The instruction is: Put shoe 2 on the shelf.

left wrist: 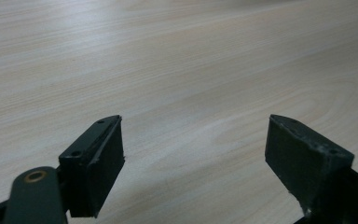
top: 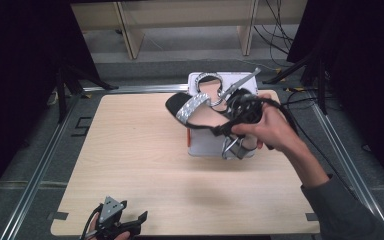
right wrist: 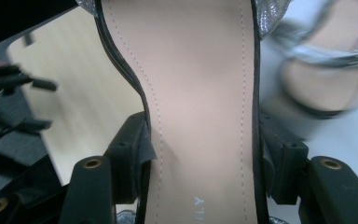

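1. Check the right gripper (top: 235, 117): its jaws are clamped on the two edges of the insole of a high-heeled sandal (top: 200, 107), at the narrow waist of the sole (the right gripper view shows both pads pressed against the sole's sides).
2. Note where the sandal is: you hold it in the air above the far right part of the table (top: 130, 170), over the white shoe box (top: 205, 147), toe pointing left, glittery strap up.
3. Note the second sandal (right wrist: 328, 70): it lies in the box and is not gripped.
4. Check the left gripper (top: 114, 220): it rests at the near edge of the table with its jaws spread wide and nothing between them.
5. Judge progress: picking up the first sandal appears done; setting it down is still open, and the pictures do not tell whether its place is the table or the box.
6. Expect the second sandal to remain to be handled.
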Demonstrator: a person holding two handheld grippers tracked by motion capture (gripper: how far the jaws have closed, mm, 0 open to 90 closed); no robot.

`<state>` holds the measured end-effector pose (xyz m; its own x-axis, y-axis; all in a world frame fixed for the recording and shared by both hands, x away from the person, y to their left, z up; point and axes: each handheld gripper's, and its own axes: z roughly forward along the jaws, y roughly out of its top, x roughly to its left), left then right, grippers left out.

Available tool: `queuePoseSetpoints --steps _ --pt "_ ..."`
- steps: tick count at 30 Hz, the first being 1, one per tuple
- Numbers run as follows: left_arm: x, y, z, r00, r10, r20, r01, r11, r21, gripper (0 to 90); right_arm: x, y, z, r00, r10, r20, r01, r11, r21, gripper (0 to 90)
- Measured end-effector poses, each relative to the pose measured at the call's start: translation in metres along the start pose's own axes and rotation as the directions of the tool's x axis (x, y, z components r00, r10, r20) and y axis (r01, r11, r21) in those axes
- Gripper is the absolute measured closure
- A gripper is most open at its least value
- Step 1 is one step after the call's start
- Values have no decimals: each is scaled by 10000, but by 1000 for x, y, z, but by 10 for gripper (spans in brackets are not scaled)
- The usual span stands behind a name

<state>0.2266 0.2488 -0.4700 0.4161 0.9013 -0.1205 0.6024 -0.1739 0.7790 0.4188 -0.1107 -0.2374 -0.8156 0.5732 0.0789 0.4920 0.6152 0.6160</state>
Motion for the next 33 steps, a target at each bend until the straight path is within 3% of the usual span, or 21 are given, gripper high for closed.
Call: queuePoseSetpoints --steps 2,3,4,8,9,10,11,12,13,15,16,17,20,21,24,25,27,29,30,32,33 --pt "1 -1 -1 10000 -45 -57 45 10000 -13 191 -13 8 -11 9993 193 313 -189 9997 -130 425" --pt "1 -1 -1 10000 -93 -36 93 10000 -26 191 -19 12 -16 9962 729 472 -727 9973 -69 424" --pt "2 -1 0 10000 -76 -45 76 10000 -15 191 -27 16 -21 9946 805 656 -800 9967 -107 425" --pt "3 -1 0 10000 -69 -37 69 10000 21 191 -69 31 -33 9671 2032 1528 -2053 9787 -20 424" --pt "3 -1 0 10000 -52 -36 52 10000 52 191 -69 31 -33 9671 2032 1528 -2053 9787 -20 424" --pt "2 -1 0 10000 -56 -14 56 10000 58 191 -85 34 -31 9470 2604 1883 -2671 9636 108 424" --pt "2 -1 0 10000 -56 -14 56 10000 58 191 -85 34 -31 9470 2604 1883 -2671 9636 108 424" --pt "4 -1 0 9998 158 -127 -156 9998 153 191 -100 37 -27 9210 3220 2190 -3328 9429 132 424" --pt "2 -1 0 10000 -70 19 70 10000 9 191 -100 37 -27 9210 3220 2190 -3328 9429 132 424" --pt "2 -1 0 9999 -26 125 25 10000 4 191 -115 38 -20 8984 3557 2574 -3735 9274 221 424" --pt "2 -2 0 9999 2 152 -2 10000 38 190 -126 38 -13 8740 3990 2772 -4228 9058 294 424" --pt "1 -2 0 9998 -82 176 82 10000 -37 190 -126 38 -13 8740 3990 2772 -4228 9058 294 424" --pt "2 -2 -1 9997 -93 233 94 9999 -68 191 -144 37 2 8242 4602 3300 -5010 8642 462 424" --pt "2 -2 -1 9997 -93 233 94 9999 -68 190 -144 37 2 8242 4602 3300 -5010 8642 462 424" --pt "5 -3 -2 10000 36 26 -37 9998 177 190 -155 34 12 7902 5002 3541 -5499 8338 495 424" --pt "5 -3 -2 10000 36 26 -37 9998 177 190 -155 34 12 7902 5002 3541 -5499 8338 495 424" --pt "4 -2 -3 10000 28 95 -29 9999 121 191 -160 32 18 7680 5226 3702 -5826 8102 648 424" --pt "3 -3 -2 9997 -68 236 69 10000 -33 191 -162 31 24 7589 5248 3856 -5901 8046 663 424" --pt "3 -3 -2 9997 -68 236 69 10000 -33 191 -163 31 27 7412 5490 3863 -6163 7846 676 424" --pt "3 -3 -2 9997 -68 226 69 10000 -39 191 -164 31 29 7378 5479 3942 -6170 7843 647 424" --pt "3 -3 -2 9997 -94 239 95 9999 -47 190 -164 31 34 7275 5594 3972 -6306 7733 660 424"
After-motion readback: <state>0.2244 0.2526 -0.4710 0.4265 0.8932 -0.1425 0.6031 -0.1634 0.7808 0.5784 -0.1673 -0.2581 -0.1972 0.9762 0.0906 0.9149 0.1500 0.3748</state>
